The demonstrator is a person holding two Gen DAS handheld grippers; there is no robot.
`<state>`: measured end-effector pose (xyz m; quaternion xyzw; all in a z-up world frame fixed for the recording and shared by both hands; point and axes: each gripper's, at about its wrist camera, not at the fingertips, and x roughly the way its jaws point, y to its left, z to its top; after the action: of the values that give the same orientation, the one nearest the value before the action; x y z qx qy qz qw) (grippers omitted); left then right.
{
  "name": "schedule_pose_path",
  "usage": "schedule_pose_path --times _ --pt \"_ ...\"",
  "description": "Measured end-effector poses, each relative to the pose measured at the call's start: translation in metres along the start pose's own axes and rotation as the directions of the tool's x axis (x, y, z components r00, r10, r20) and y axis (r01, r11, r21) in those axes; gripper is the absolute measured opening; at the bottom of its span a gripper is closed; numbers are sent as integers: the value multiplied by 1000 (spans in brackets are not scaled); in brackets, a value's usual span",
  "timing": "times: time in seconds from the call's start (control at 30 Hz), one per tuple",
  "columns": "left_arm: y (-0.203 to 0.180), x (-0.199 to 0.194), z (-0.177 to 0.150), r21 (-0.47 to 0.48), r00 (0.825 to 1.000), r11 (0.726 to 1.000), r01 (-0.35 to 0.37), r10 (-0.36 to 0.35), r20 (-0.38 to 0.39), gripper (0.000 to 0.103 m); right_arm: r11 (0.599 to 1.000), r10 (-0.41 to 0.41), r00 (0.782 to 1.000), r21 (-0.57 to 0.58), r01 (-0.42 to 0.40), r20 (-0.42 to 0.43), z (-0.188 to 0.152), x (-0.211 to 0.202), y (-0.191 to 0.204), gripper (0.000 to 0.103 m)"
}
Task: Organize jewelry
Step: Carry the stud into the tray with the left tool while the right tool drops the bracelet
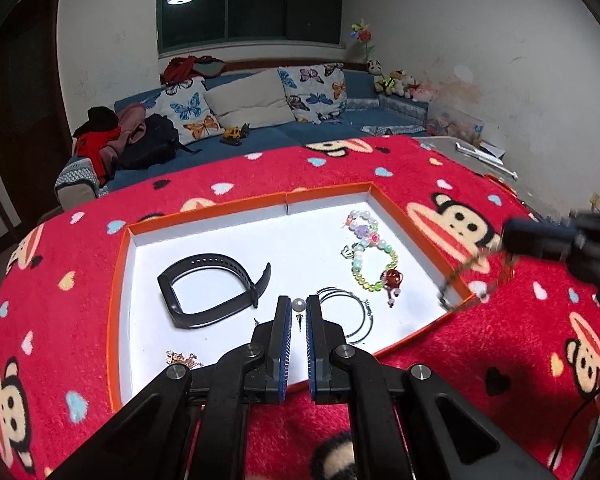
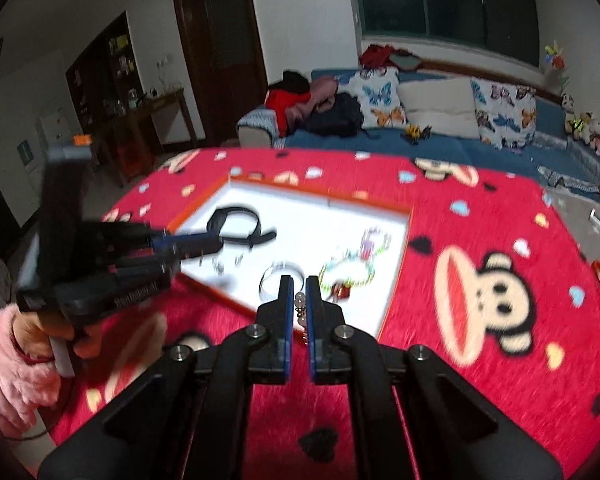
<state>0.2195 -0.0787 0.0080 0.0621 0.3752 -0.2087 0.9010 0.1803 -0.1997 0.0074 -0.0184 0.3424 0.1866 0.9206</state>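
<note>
Left gripper [image 1: 299, 308] clamps white pearl stud earring [image 1: 298, 305], post down; right gripper [image 2: 299, 300] pinches beaded chain [image 2: 300, 312], both above orange-rimmed white tray [image 1: 204, 240].

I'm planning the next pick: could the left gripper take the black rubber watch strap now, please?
Probably not yet: the left gripper is shut on a pearl stud earring; the black rubber watch strap itself lies uncovered.

left gripper [image 1: 299, 309] pinching pearl earring [image 1: 299, 305], over orange tray [image 1: 118, 280]

Left gripper [image 1: 299, 308] fingers closed; right gripper [image 2: 299, 292] likewise.
</note>
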Motion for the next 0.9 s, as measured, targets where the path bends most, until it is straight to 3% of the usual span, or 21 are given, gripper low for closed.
schedule_pose_path --times 0.17,0.37,0.8,0.9 --pt "3 23 -4 -5 999 1000 1 -1 -45 7 1000 -1 1000 31 2 -17 7 21 -11 7" --pt "5 41 -11 -17 997 1000 1 -3 -74 7 999 0 995 54 5 -97 -7 54 -18 7" --pt "0 49 -17 -21 993 1000 -19 16 -115 9 997 15 987 79 -2 -163 -24 69 -12 11" --pt "-1 45 -18 -26 993 999 -23 20 -116 9 995 17 987 97 -1 -158 -26 67 -11 22"
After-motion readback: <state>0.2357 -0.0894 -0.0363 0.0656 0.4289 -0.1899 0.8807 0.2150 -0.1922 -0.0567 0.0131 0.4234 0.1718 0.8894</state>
